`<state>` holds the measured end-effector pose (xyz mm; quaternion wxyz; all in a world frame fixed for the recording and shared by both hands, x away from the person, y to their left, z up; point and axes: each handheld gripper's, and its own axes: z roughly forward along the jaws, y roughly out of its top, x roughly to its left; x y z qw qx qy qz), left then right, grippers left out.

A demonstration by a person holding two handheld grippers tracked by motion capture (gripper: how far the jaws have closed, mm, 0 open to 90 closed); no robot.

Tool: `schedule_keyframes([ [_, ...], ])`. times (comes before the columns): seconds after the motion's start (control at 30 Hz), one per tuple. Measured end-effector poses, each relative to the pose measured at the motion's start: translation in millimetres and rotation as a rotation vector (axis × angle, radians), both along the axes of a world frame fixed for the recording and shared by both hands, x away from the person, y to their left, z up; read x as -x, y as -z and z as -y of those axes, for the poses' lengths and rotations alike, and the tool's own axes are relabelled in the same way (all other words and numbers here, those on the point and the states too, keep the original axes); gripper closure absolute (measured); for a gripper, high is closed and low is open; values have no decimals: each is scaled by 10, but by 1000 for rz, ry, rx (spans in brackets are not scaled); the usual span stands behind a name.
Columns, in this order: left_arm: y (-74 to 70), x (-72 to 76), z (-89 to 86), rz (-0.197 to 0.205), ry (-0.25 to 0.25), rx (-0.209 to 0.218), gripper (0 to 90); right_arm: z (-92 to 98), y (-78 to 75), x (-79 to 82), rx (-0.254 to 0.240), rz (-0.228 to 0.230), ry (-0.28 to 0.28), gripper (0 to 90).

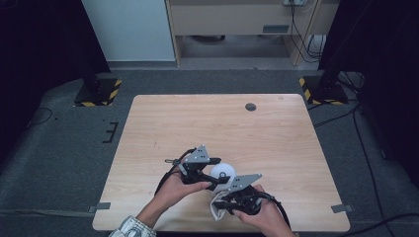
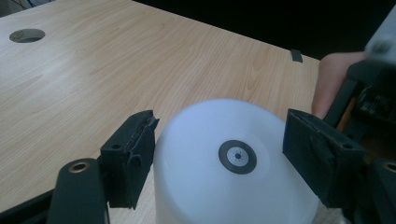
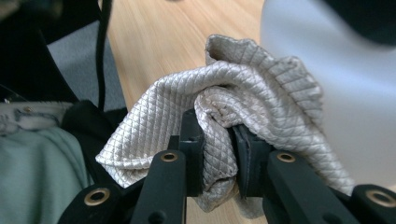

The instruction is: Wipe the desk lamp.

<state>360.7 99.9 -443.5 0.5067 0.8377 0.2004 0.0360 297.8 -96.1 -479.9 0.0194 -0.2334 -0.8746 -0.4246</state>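
A white rounded object [image 1: 223,170] with a small dark ring on its top stands on the wooden table [image 1: 207,123] near the front edge. My left gripper [image 1: 216,174] reaches it from the left. In the left gripper view the two pads sit against the sides of the white object [image 2: 219,186], so the left gripper [image 2: 219,126] is shut on it. My right gripper [image 1: 220,200] is shut on a bunched beige quilted cloth [image 1: 216,208]. The right gripper view has the cloth [image 3: 243,88] pinched between the jaws of the right gripper [image 3: 217,126] and lying against the white object [image 3: 336,70].
A dark round hole [image 1: 251,106] sits in the table's far right part. Strips of grey tape [image 1: 341,208] mark the front corners. Black stands with yellow-striped bases [image 1: 96,91] rise on the carpet beyond the table. The right hand [image 2: 331,79] is close beside the left gripper's jaw.
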Motion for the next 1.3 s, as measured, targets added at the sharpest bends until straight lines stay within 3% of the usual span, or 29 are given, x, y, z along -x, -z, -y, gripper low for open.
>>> schedule_keyframes([
  [0.23,-1,2,-4,-2,1,1,257,-44,166,-35,19,-22,-6,756],
  [0.53,0,-1,-7,-3,4,0,258,-54,156,-27,26,-16,-6,755],
  [1.07,0,-8,-2,-9,5,2,258,31,-210,40,-52,58,4,754],
  [1.3,0,-11,-2,-10,5,2,259,15,-221,36,-44,68,1,754],
])
